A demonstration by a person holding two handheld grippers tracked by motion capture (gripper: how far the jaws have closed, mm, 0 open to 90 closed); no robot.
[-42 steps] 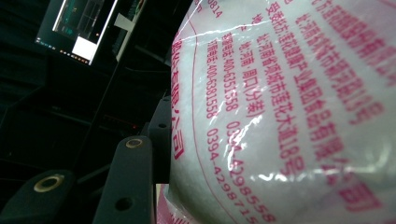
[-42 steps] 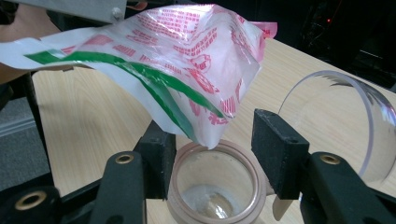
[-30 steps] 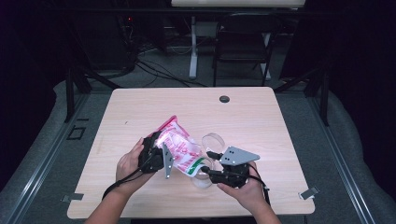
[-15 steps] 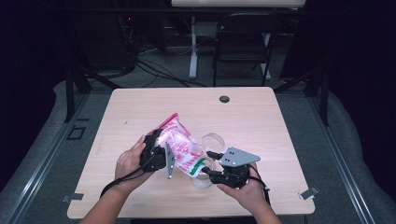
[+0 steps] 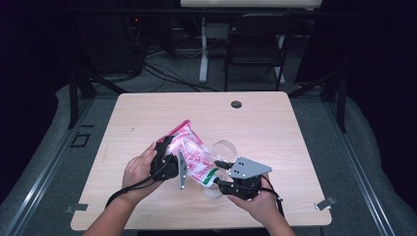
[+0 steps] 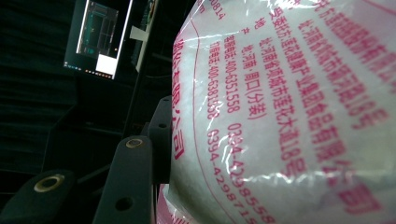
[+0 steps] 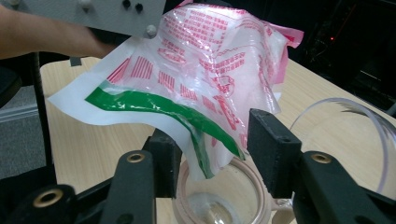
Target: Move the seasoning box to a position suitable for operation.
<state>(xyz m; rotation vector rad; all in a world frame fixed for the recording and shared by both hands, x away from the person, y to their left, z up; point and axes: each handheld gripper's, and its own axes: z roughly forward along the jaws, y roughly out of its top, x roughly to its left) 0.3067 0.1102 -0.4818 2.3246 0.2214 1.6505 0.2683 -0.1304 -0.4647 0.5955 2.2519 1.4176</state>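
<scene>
A clear plastic bag (image 5: 192, 150) with red print and a green stripe, holding white powder, hangs tilted above the table. My left gripper (image 5: 183, 164) is shut on its side; in the left gripper view the bag (image 6: 289, 116) presses against one black finger (image 6: 161, 140). The bag's lower corner (image 7: 205, 154) hangs over the mouth of a clear glass jar (image 7: 219, 196). My right gripper (image 7: 219, 158) is shut on that jar, one jaw on each side of its rim. In the high view the jar (image 5: 212, 191) stands near the table's front, just ahead of the right gripper (image 5: 220, 178).
A clear round lid-like piece (image 5: 225, 147) lies on the wooden table (image 5: 275, 123) just behind the jar, also in the right gripper view (image 7: 345, 135). A black grommet (image 5: 236, 104) sits at the table's far edge. A chair (image 5: 255, 44) stands beyond.
</scene>
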